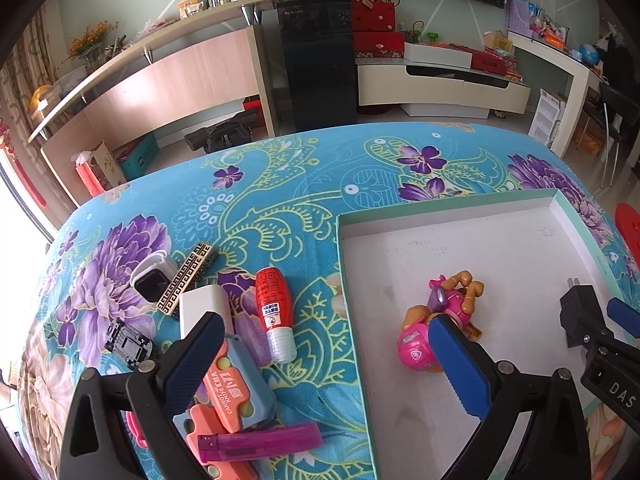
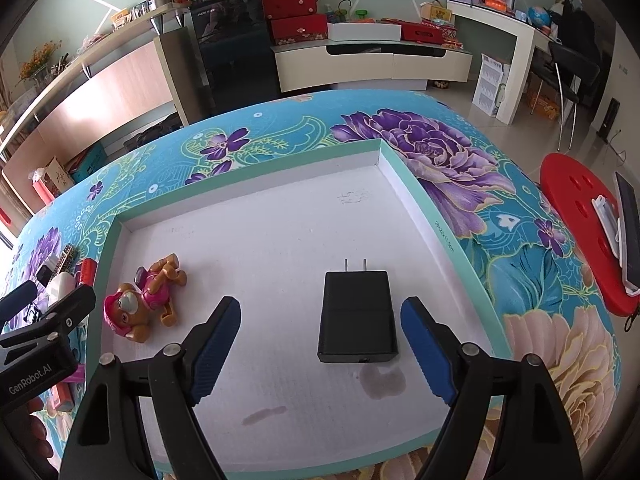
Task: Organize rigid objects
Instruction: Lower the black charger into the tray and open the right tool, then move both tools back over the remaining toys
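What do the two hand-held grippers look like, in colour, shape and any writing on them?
Each hand-held gripper, left and right, has a black plastic frame with two long tapering fingers. The inner faces carry blue ribbed pads, and round silver pins sit at the joints. White lettering shows on the bodies: "GenRobot.AI" on the left one, "DAS" on the right one. No cables are visible.
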